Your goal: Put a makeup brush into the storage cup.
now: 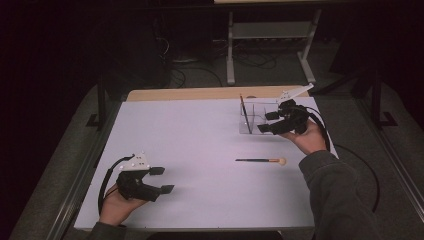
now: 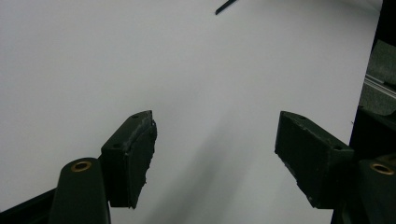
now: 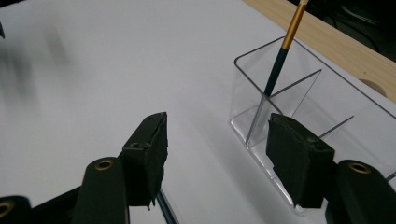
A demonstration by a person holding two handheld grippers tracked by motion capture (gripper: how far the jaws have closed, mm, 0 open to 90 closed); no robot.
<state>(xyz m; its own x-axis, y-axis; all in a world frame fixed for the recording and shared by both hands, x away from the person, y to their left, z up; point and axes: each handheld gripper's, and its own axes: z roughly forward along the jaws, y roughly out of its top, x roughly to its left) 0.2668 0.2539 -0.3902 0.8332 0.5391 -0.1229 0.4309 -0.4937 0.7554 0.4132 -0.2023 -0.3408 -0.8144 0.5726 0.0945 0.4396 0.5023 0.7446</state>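
High view. We see the clear organizer near the table's far right corner, with one brush standing tilted in its leftmost compartment. The right gripper sits just beside the organizer, its jaws apart and empty. A second brush lies flat on the table, toward the right edge and nearer the person than the organizer, its bristle head pointing right. The left gripper hovers near the near left corner, jaws apart, holding nothing.

Left gripper view. We see both pads wide over bare table, with the tip of the lying brush's handle at the top of the frame, well apart from the gripper.

Right gripper view. We see the jaws apart on either side of the organizer's near corner; the standing brush leans against a divider, free of the pads. We judge the release complete; to do the next step well, we should back clear of the organizer's wall, then take the lying brush across mid-handle, pads square, and lift it level.
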